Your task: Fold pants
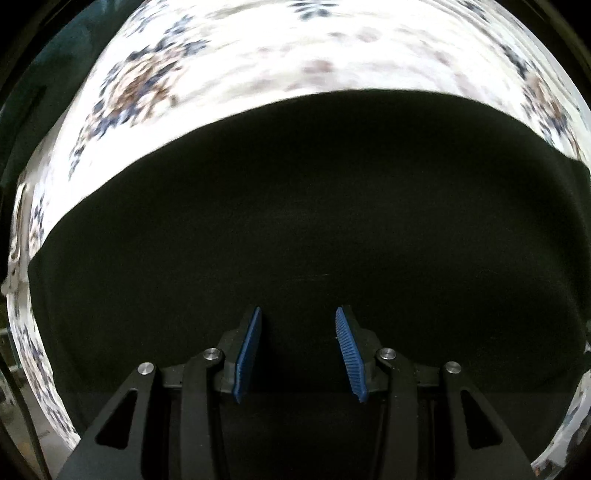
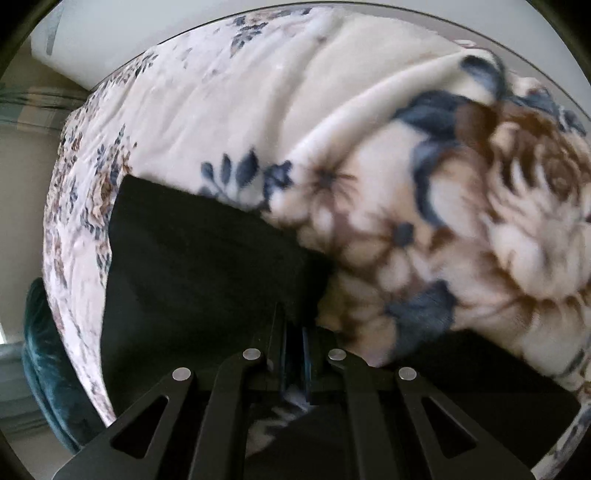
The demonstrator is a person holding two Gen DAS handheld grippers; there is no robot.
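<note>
The black pants (image 1: pixel 295 203) lie flat on a floral blanket and fill most of the left wrist view. My left gripper (image 1: pixel 298 312) points down over them and stands open. Its blue pads (image 1: pixel 249 350) are apart, with only the flat cloth below them. In the right wrist view the pants (image 2: pixel 192 258) show a straight far edge and a corner at the left. My right gripper (image 2: pixel 293 317) is shut at their right edge, where the black cloth bunches up into the closed fingers. A second dark stretch of the pants (image 2: pixel 461 365) lies at the lower right.
The cream blanket (image 2: pixel 369 122) with blue and brown flowers covers the bed and rises in folds on the right. A teal cushioned seat (image 2: pixel 48 362) stands beside the bed at the lower left. A pale wall (image 2: pixel 147 22) is behind. The blanket (image 1: pixel 295 48) borders the pants' far edge.
</note>
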